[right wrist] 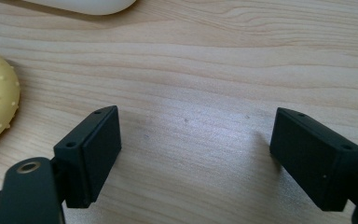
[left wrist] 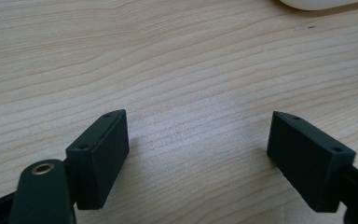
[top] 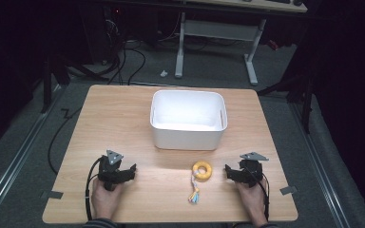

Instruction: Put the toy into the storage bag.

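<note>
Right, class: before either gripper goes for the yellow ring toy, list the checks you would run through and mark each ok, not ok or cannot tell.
1. Right gripper open with nothing between its jaws: ok; bare wood shows between them in the right gripper view.
2. Left gripper open and empty: ok.
3. Yellow ring toy free to approach: ok; it lies flat on the table, apart from both grippers.
4. Its tassel cord out of the way: ok; it trails toward the person, away from the right gripper.
5. White bin ready to receive: ok; upright and looks empty.
6. How soft the ring is: cannot tell.
</note>
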Motion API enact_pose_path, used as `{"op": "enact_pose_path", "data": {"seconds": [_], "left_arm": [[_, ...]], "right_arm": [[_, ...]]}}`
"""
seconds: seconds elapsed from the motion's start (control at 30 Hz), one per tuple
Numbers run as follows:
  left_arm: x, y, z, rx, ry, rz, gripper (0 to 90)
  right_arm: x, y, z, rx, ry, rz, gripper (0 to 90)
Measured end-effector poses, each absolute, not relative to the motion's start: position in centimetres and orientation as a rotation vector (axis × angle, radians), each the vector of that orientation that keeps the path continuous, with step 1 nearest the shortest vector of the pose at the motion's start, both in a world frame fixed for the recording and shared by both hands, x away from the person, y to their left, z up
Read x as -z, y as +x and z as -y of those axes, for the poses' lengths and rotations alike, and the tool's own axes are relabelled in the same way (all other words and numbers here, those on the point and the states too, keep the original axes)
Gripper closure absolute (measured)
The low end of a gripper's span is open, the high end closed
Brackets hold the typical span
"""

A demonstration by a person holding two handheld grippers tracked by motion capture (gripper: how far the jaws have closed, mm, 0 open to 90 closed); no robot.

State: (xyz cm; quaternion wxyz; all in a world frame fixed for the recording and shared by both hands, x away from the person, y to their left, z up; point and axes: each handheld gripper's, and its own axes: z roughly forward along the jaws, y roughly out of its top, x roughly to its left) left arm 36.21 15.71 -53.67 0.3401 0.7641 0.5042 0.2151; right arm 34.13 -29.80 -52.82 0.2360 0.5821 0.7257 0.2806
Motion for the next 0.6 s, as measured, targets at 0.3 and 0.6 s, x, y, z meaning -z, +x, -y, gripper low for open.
{"op": "enact_pose_path", "data": {"seconds": [0.3, 0.6], "left_arm": [[53.67, 36.19, -15.72, -0.56, 1.988, -1.312, 21.0], [53.66, 36.19, -15.73, -0.559, 1.991, -1.311, 21.0]], "right_arm": [[52.35, 34.25, 29.27, -0.759, 1.544, -2.096, 21.6], [52.03, 33.77, 28.83, -0.777, 1.53, -2.11, 26.2]]}}
